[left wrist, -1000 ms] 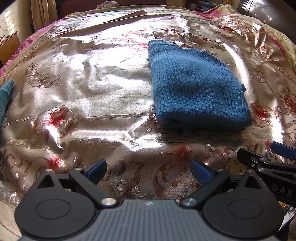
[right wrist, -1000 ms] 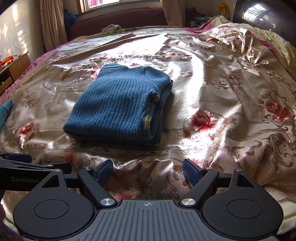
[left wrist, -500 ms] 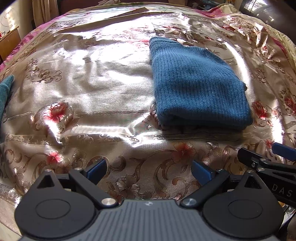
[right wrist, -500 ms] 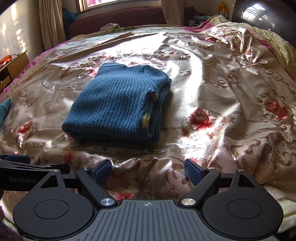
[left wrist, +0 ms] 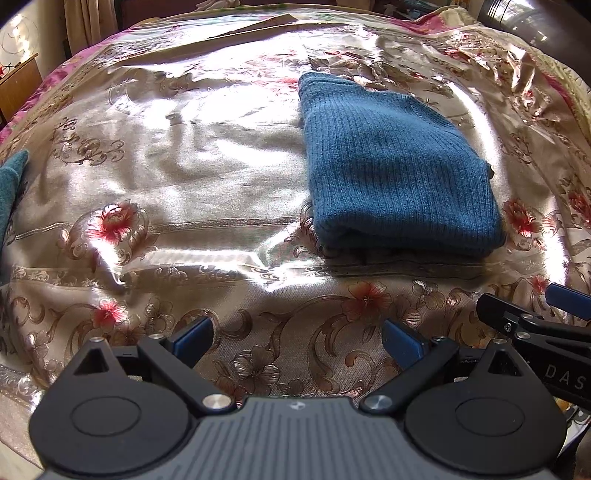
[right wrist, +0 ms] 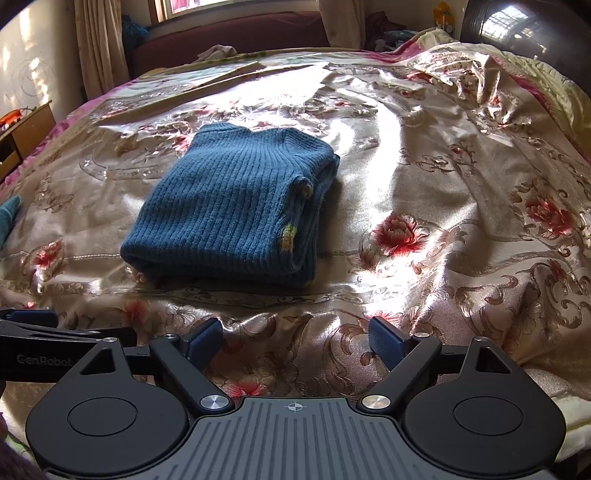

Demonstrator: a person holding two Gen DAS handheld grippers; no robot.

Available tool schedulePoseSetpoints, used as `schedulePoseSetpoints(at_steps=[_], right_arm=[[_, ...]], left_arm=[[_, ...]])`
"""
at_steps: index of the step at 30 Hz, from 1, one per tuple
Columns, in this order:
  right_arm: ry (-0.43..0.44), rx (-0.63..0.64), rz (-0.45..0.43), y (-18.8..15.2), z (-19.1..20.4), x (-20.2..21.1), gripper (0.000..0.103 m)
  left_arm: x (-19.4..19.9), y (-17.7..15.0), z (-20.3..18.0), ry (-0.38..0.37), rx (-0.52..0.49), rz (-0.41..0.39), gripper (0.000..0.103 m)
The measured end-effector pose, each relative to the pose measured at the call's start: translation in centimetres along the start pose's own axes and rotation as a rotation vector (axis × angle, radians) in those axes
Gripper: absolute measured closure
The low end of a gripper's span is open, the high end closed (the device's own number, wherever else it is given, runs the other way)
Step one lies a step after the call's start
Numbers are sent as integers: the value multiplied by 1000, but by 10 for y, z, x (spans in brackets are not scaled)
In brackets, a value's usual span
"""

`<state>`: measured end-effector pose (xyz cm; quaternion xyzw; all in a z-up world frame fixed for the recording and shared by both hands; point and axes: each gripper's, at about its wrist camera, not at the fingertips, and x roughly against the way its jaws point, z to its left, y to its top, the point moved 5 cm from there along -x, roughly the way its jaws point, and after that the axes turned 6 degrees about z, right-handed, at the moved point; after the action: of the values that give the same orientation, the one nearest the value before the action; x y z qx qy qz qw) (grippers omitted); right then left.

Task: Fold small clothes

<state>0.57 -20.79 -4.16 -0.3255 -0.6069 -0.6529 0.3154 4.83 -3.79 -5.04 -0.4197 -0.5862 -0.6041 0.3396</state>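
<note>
The blue knitted sweater (left wrist: 399, 177) lies folded into a thick rectangular bundle on the satin bedspread (left wrist: 192, 192), well forward of both grippers and touched by neither. In the right wrist view the sweater (right wrist: 229, 210) sits left of centre, its rounded fold edge toward the camera and its stacked layers showing along the right side, where two small yellowish patches peek out at the edge. In the left wrist view it sits right of centre, ribbed surface up, casting a dark shadow on the cloth just below its near edge.

The left gripper (left wrist: 297, 338) hangs over the flowered border of the bedspread with its blue-padded jaws spread wide — nothing between them but the fabric below. The right gripper (right wrist: 295, 338) stands the same way, jaws far apart and empty, over the near hem of the bedspread (right wrist: 424, 177). Each gripper shows at the edge of the other's view, just beside it.

At the far left edge a second piece of teal cloth (left wrist: 11, 184) lies on the bed, mostly cut off. Beyond the bed are curtains (right wrist: 99, 48) and a dark red couch (right wrist: 229, 33) under a window.
</note>
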Motion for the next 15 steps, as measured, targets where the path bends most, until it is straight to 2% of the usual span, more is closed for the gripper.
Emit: schedulePoseSetpoints(at_steps=[15], right_arm=[[-15, 14, 4, -1, 3, 0, 14]], left_arm=[[-1, -2, 0, 14, -5, 2, 1]])
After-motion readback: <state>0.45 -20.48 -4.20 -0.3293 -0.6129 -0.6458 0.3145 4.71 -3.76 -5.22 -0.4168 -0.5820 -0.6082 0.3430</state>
